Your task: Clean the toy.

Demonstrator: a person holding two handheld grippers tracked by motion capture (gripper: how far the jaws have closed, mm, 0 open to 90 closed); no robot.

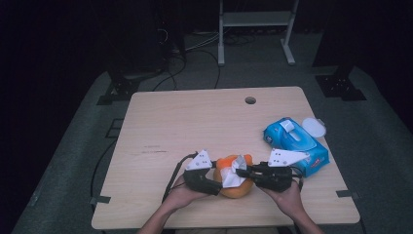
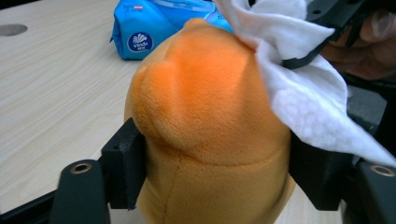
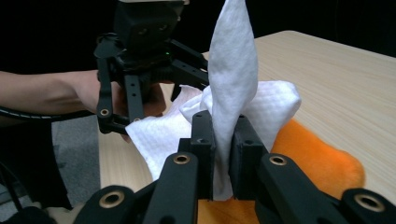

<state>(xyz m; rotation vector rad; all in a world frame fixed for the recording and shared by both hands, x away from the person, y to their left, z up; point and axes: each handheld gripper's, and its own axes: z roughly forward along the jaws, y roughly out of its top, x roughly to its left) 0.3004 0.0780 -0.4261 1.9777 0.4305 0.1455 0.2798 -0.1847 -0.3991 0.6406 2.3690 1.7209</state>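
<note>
Left gripper (image 2: 215,172): jaws clamped on soft orange plush toy (image 2: 205,121)
Right gripper (image 3: 223,154): jaws pinching crumpled white tissue (image 3: 233,79) over toy

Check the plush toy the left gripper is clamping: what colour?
Orange all over, the plush toy shows best in the left gripper view.

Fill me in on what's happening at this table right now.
A person works with a gripper in each hand near the front edge of the wooden table. The left gripper clamps an orange plush toy between its jaws, holding it steady. The right gripper pinches a white wipe and has it draped against the top of the toy, apparently wiping it. A blue pack of wipes lies just to the right.
</note>
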